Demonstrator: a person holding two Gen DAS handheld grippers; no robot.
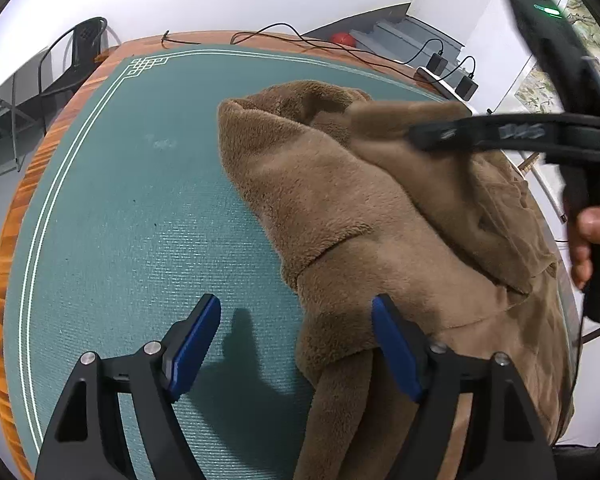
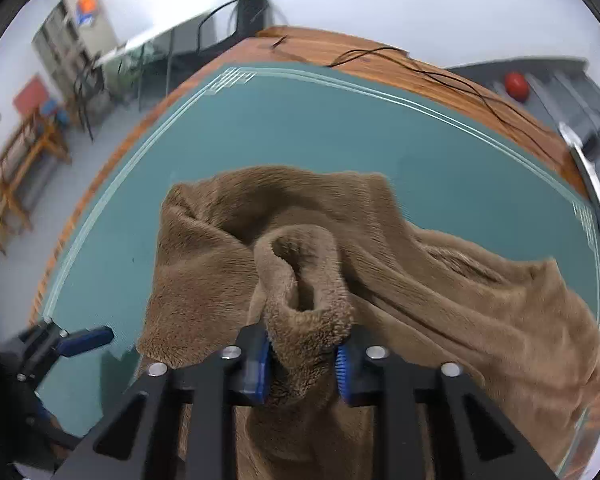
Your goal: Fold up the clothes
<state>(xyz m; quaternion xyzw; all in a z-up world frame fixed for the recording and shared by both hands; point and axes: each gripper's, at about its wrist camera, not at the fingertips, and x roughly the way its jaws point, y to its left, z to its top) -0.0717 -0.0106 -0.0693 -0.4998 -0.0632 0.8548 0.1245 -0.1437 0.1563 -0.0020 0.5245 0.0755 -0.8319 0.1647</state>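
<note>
A brown fleece garment (image 1: 340, 208) lies bunched on the green mat (image 1: 120, 220); it also fills the right wrist view (image 2: 420, 280). My left gripper (image 1: 296, 344) is open, low over the mat, with the garment's left edge hanging between its blue pads (image 1: 396, 356) without being pinched. My right gripper (image 2: 304, 364) is shut on a thick fold of the garment and lifts it; in the left wrist view it appears blurred at upper right (image 1: 420, 136). The left gripper shows at the lower left of the right wrist view (image 2: 84, 340).
The mat covers a wooden table (image 1: 20, 184) with black cables (image 1: 340, 48) and chargers (image 1: 466, 86) along the far edge. A black chair (image 1: 80, 52) stands beyond the far left corner. A red ball (image 2: 516, 86) lies on the floor behind.
</note>
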